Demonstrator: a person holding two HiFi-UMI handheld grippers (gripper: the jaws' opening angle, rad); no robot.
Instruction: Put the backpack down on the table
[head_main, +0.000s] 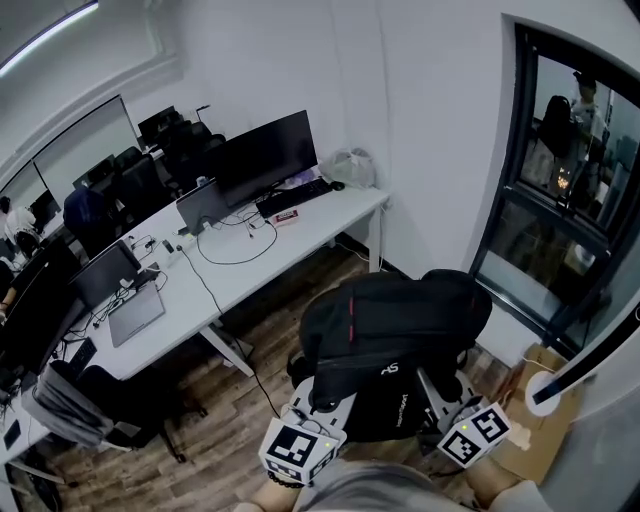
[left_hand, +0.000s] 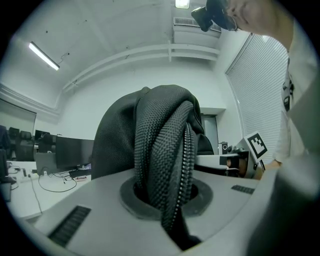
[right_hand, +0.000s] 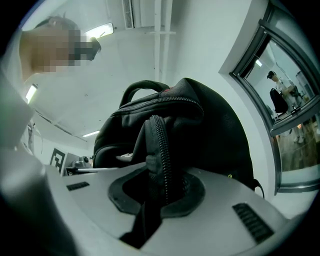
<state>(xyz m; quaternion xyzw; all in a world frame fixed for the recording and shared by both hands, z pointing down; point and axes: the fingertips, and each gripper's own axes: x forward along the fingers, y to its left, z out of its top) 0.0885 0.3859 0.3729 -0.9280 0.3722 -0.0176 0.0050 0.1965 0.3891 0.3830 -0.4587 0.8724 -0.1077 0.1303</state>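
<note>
Two hand-held grippers (left_hand: 165, 197) (right_hand: 160, 187) on one backpack (head_main: 390, 330)

A long white table (head_main: 300, 235) is seen against the wall. On it are set a wide black monitor (head_main: 265, 155), a keyboard (head_main: 295, 197) before it, a smaller screen (head_main: 105, 272), a closed grey laptop (head_main: 135, 312), looping black cables (head_main: 235, 255) and a plastic bag (head_main: 348, 167) at the far end. A chair (head_main: 75, 405) and a cardboard box (head_main: 535, 410) are borne by the wooden floor (head_main: 230, 420).
</note>
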